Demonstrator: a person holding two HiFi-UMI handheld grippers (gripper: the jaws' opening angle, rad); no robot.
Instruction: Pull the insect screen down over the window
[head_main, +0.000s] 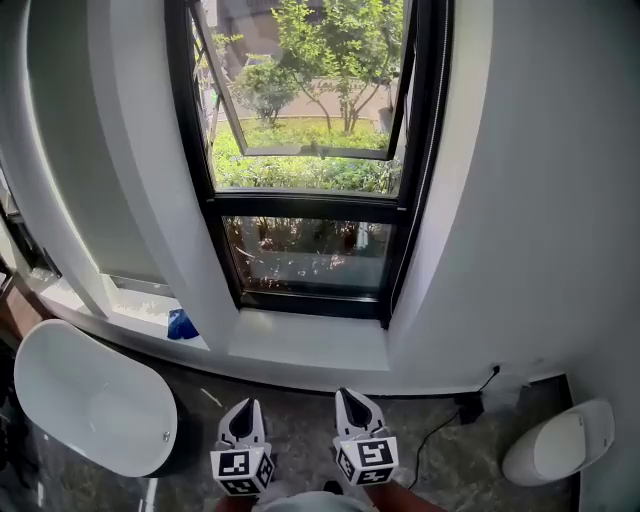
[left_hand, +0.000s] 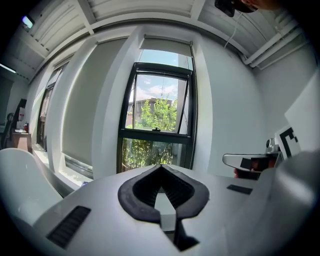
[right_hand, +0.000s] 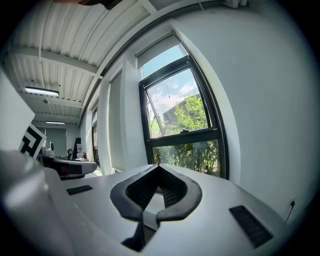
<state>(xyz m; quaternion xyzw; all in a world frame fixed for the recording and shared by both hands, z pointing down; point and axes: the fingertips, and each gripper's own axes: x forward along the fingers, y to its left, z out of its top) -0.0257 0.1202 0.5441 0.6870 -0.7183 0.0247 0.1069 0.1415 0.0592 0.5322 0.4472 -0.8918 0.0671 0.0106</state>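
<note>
The black-framed window (head_main: 305, 200) stands straight ahead, its upper sash (head_main: 310, 80) tilted outward over green trees, with a fixed pane below. In the left gripper view a pale strip (left_hand: 166, 46) crosses the top of the window opening; no screen covers the glass (left_hand: 159, 112). My left gripper (head_main: 243, 408) and right gripper (head_main: 352, 396) hang low side by side, well short of the sill (head_main: 310, 340) and far below the window top. Both are shut and hold nothing; their tips (left_hand: 161, 166) (right_hand: 158, 165) point at the window.
A white tub (head_main: 90, 400) sits on the floor at the left. At the lower right is a white fixture (head_main: 560, 442), with a black plug and cable (head_main: 465, 408) by the wall. A blue item (head_main: 181, 325) lies on the left ledge.
</note>
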